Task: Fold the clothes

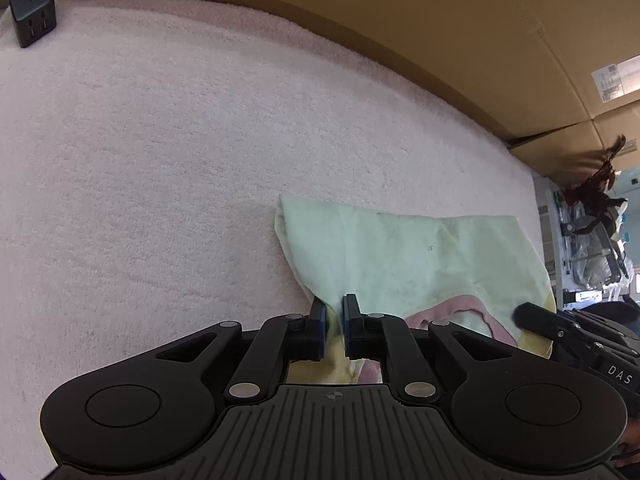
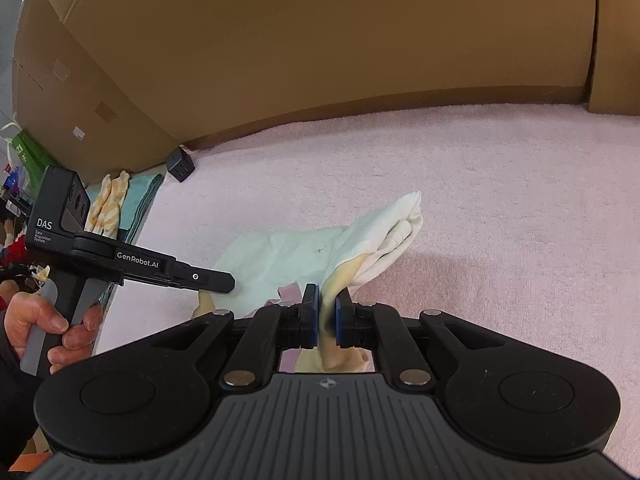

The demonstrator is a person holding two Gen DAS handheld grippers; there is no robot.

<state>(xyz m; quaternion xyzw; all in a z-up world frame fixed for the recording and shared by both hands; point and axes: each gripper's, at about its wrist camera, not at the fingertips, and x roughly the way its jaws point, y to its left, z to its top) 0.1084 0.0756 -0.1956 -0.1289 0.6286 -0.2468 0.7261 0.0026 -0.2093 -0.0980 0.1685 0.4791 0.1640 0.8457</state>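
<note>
Mint-green garment (image 1: 400,256) lies on the pink blanket (image 1: 160,140) just ahead of both tools, left gripper (image 1: 335,314) & right gripper (image 2: 327,310) each pinching a near edge w/ jaws clamped, so lift evenly, keep cloth taut, then fold fwd.

The near edge of the pale green garment (image 1: 400,256) disappears behind the left gripper (image 1: 335,312) body, so how much cloth hangs below cannot be seen. The shipping label (image 1: 616,80) on the cardboard box (image 1: 440,20) is too small to read. The clutter (image 1: 592,232) at the right edge is cut off and indistinct.
</note>
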